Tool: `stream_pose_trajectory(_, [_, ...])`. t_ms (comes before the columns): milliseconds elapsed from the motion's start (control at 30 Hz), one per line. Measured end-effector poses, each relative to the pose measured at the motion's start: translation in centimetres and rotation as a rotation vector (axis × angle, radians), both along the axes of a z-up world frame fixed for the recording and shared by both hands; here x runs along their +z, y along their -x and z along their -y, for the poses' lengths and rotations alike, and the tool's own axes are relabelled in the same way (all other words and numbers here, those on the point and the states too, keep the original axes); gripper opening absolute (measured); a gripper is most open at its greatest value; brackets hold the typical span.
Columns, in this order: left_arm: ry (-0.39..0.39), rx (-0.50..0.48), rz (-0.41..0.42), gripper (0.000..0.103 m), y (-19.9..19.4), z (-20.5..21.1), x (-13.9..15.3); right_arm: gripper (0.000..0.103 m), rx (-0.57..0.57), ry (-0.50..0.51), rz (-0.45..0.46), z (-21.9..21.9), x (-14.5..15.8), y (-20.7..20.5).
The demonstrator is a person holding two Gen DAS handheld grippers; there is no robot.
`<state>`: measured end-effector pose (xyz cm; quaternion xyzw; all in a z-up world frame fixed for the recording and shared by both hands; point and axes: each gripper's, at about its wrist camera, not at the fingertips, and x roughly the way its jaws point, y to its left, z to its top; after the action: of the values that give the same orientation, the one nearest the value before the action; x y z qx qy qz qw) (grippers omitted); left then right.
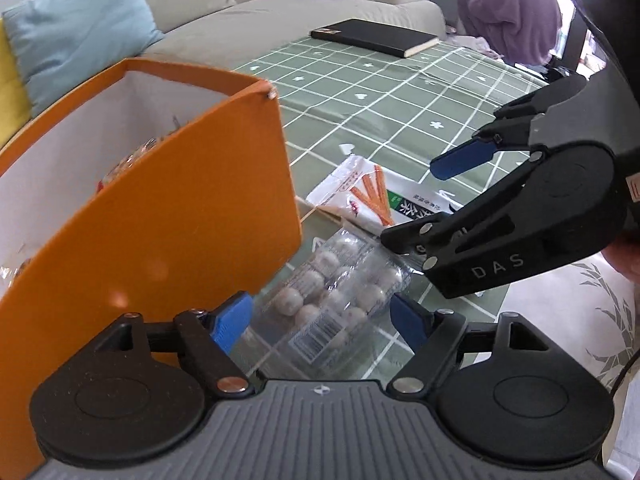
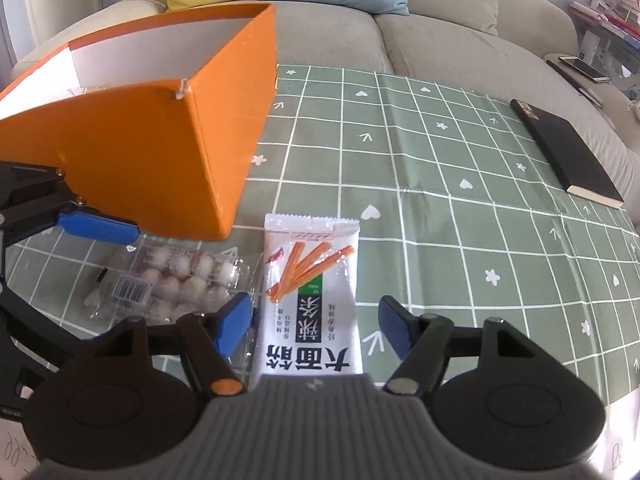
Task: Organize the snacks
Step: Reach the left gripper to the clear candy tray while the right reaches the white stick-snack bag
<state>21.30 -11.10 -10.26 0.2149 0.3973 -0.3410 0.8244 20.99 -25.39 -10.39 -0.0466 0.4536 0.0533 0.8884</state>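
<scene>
clear pack: bag of small round snacks (image 1: 336, 300) flat on the table, just beside the orange box's near wall, next to the white packet.
white packet: spicy-strip packet (image 2: 312, 300) flat on the cloth, well outside the box.
box: orange box (image 1: 192, 200), open top, some wrapped snacks already inside; probably the target for both loose packs.
left gripper: left gripper (image 1: 320, 320) wide open, holding nothing, fingers either side of the clear pack; looks lined up for a pick.
right gripper: right gripper (image 2: 316, 320) wide open, empty, straddling the white packet's lower end.
contact: can't tell if either touches its pack.
table: green grid cloth (image 2: 440, 200); black notebook (image 2: 568, 152) far side, well apart.
risk: clear pack looks slippery and crinkly.
</scene>
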Motion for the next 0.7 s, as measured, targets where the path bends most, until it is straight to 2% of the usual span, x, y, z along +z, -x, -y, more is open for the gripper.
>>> stream_pose_trajectory(67, [0.002, -0.012, -0.013, 0.091, -0.1, 0.2, -0.2, 0.072, -0.017, -0.012, -0.008, 0.2, -0.1, -0.2])
stream_pose_trajectory(167, [-0.006, -0.009, -0.007, 0.090, -0.1, 0.8, -0.4, 0.070, -0.046, -0.054, -0.030, 0.6, -0.3, -0.6])
stream_pose_trajectory(300, [-0.017, 0.034, -0.014, 0.085, 0.1, 1.2, -0.3, 0.054, -0.048, -0.110, -0.047, 0.7, -0.3, -0.7])
stream_pose_trajectory(400, [-0.038, 0.072, -0.013, 0.074, 0.8, 1.0, -0.1, 0.049, -0.033, -0.070, -0.044, 0.2, -0.4, -0.4])
stream_pose_trajectory(633, [-0.037, 0.267, -0.031, 0.069, 2.8, -1.3, 0.2, 0.047, 0.021, -0.087, -0.060, -0.8, -0.2, 0.3])
stream_pose_trajectory(700, [-0.031, 0.345, -0.043, 0.069, 3.6, -2.3, 0.2, 0.047, 0.031, -0.056, -0.056, -1.4, -0.2, 0.8])
